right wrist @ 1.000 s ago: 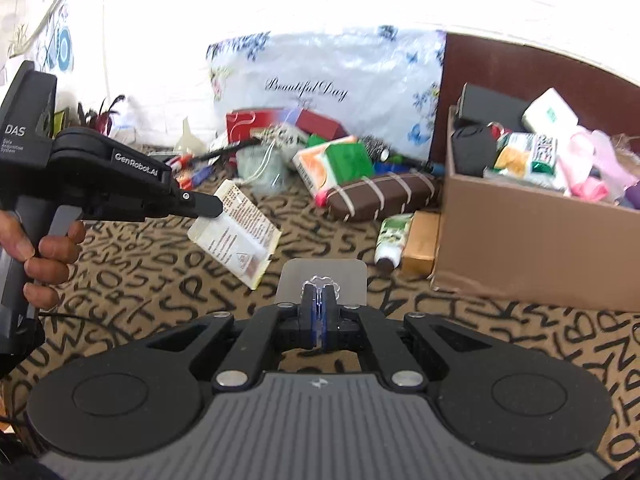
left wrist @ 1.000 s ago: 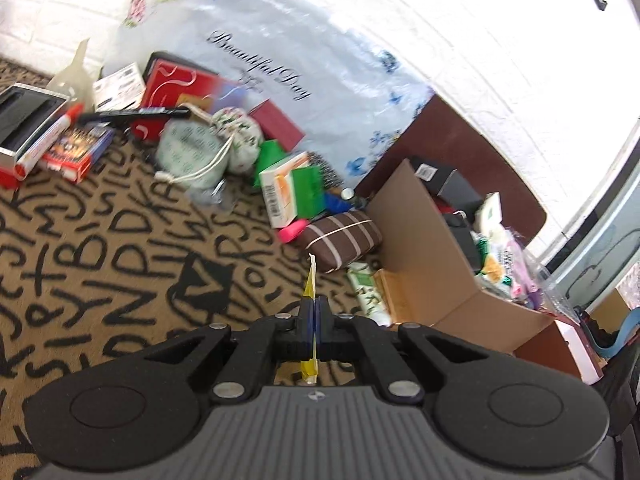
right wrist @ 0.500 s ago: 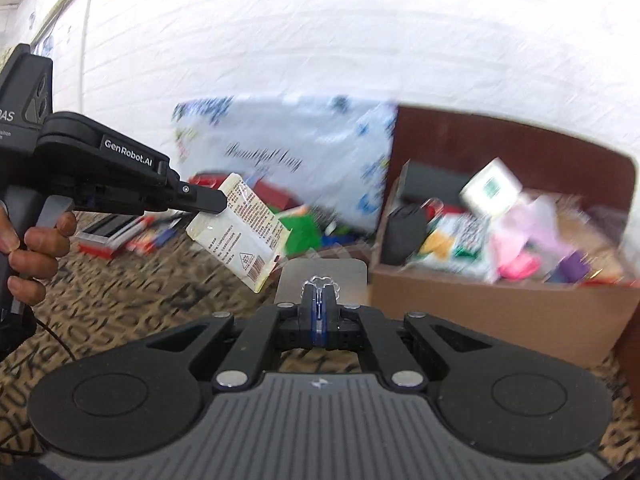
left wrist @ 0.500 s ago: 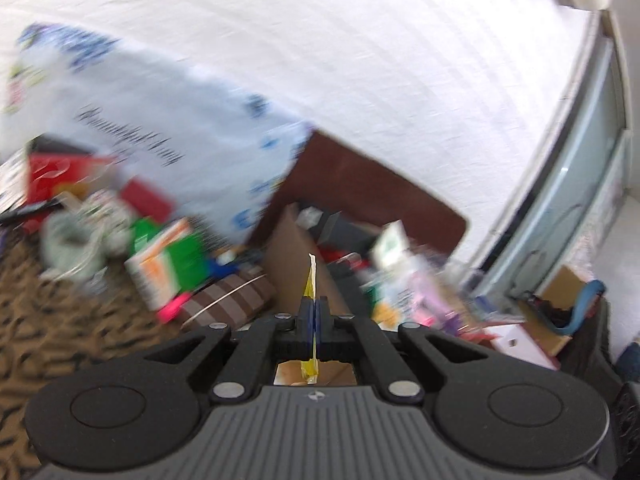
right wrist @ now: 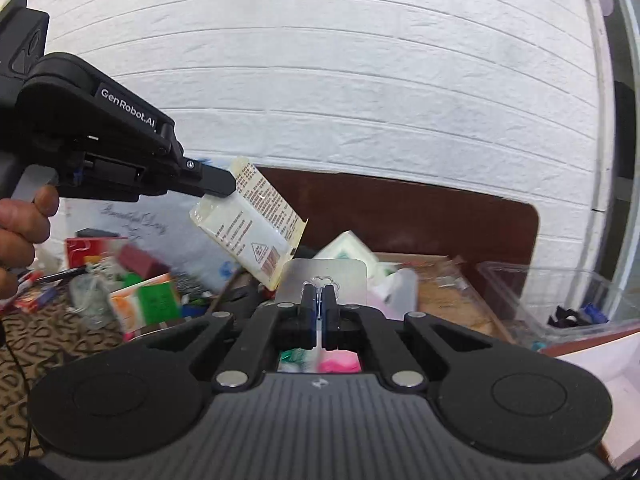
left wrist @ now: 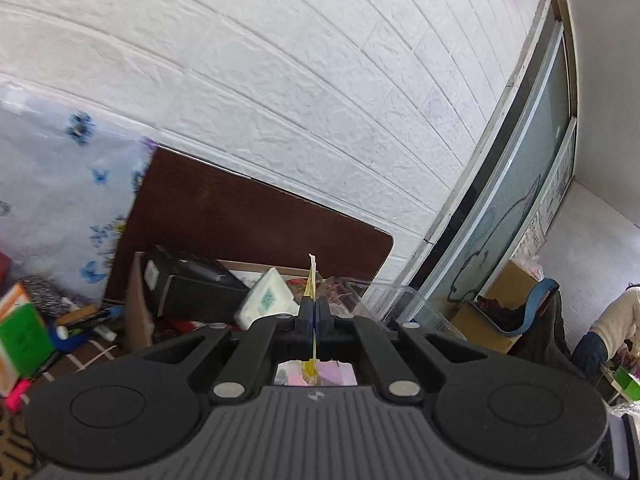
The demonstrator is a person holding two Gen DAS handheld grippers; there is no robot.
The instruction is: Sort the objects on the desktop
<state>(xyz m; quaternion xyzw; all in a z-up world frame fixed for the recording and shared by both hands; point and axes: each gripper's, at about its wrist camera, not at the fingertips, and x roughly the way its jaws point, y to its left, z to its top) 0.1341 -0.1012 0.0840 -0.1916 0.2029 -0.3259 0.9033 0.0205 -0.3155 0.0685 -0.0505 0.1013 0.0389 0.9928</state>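
Two grippers, left gripper (right wrist: 216, 186) and right gripper (right wrist: 319, 308); one sachet (right wrist: 256, 224); one metal plate (right wrist: 322, 278); one cardboard box (left wrist: 134, 304); one clear bin (right wrist: 560, 300).

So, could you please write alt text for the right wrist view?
The left gripper holds a pale printed packet in the air, while the right gripper is shut on a metal plate. Behind them stand a cardboard box and a white wall.

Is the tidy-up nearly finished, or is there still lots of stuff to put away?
About halfway, I'd guess. The cardboard box already holds many things, like a white packet. Right now the left claw grips a cream sachet in the air, and the right claw pinches a silver hook plate. A green-and-orange box and pens still lie on the patterned table.
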